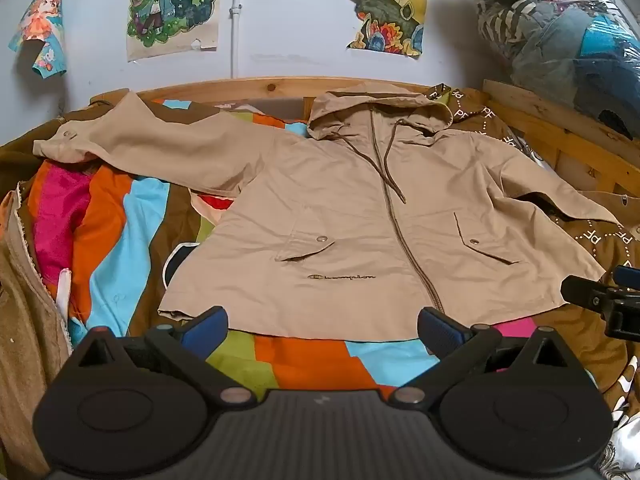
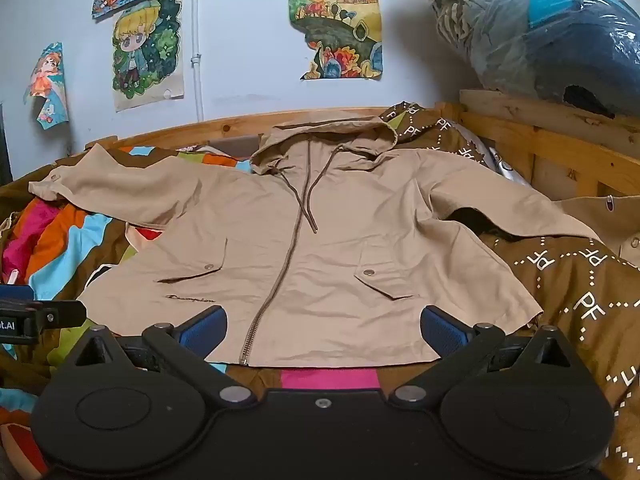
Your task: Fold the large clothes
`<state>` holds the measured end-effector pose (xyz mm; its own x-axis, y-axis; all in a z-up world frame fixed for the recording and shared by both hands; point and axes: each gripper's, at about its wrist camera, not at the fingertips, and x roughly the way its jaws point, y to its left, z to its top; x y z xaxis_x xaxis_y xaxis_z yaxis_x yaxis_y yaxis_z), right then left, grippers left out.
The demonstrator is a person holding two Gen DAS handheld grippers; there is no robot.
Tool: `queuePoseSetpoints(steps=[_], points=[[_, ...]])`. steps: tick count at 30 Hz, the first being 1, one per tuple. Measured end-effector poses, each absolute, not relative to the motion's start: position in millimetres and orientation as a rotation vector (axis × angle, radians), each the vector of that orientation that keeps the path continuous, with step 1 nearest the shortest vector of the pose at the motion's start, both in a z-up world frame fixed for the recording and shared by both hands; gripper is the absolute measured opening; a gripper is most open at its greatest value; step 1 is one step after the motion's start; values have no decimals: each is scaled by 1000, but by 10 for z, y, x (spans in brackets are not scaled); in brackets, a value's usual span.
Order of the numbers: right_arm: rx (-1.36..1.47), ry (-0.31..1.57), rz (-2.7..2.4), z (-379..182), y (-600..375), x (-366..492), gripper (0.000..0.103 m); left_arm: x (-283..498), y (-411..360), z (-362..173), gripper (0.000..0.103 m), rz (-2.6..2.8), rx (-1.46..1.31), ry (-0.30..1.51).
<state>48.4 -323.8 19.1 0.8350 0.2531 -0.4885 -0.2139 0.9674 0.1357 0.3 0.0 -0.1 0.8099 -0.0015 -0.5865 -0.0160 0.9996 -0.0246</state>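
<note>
A beige hooded zip jacket (image 1: 360,216) (image 2: 304,248) lies spread flat, front up, on a bed covered with a colourful striped sheet (image 1: 120,240). Its hood points to the far wall, and both sleeves reach out sideways. My left gripper (image 1: 322,330) hovers open just short of the hem, left of the zipper. My right gripper (image 2: 324,330) stands open near the hem at the zipper's lower end, with nothing between its blue pads (image 2: 442,330). Each gripper shows at the edge of the other's view: the right gripper (image 1: 604,300) and the left gripper (image 2: 36,316).
A brown patterned garment (image 2: 580,280) lies under the jacket's right side. More clothes are heaped at the left (image 1: 24,320). A wooden bed frame (image 1: 560,136) runs along the back and right. A plastic-wrapped bundle (image 2: 540,32) sits on the right shelf. Posters hang on the wall (image 1: 280,20).
</note>
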Motion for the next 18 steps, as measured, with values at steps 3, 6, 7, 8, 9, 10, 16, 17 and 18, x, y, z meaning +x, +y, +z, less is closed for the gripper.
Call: queuePoseSetpoints(steps=[3,6,7,8,9,10,16,17,18], points=[[79,527,251,187,-3239,484,102,2,-5,-1,102,8,-29,630],[79,528,251,182,-3241,485,102,10,9,-21,102,7,-31,632],[79,529,250,181,-3241,485,102,11,7,-21,102,8,-32,632],[78,528,250,179,-3242,485,102,11,7,-24,102,7,-32,633],[78,529,249,185,-3243,488,102,11,3,-23,102,9,-31,632],[78,530,249,191,-3245,489,102,11,3,-24,102,9,-32,632],[78,531,250,178,-3250,496,102,15,8,-23,102,8,-32,635],[79,532,250,182,-3251,497,102,15,9,-26,102,8,-33,636],[79,532,249,182,-3251,496,102,16,9,-24,102,8,-32,636]])
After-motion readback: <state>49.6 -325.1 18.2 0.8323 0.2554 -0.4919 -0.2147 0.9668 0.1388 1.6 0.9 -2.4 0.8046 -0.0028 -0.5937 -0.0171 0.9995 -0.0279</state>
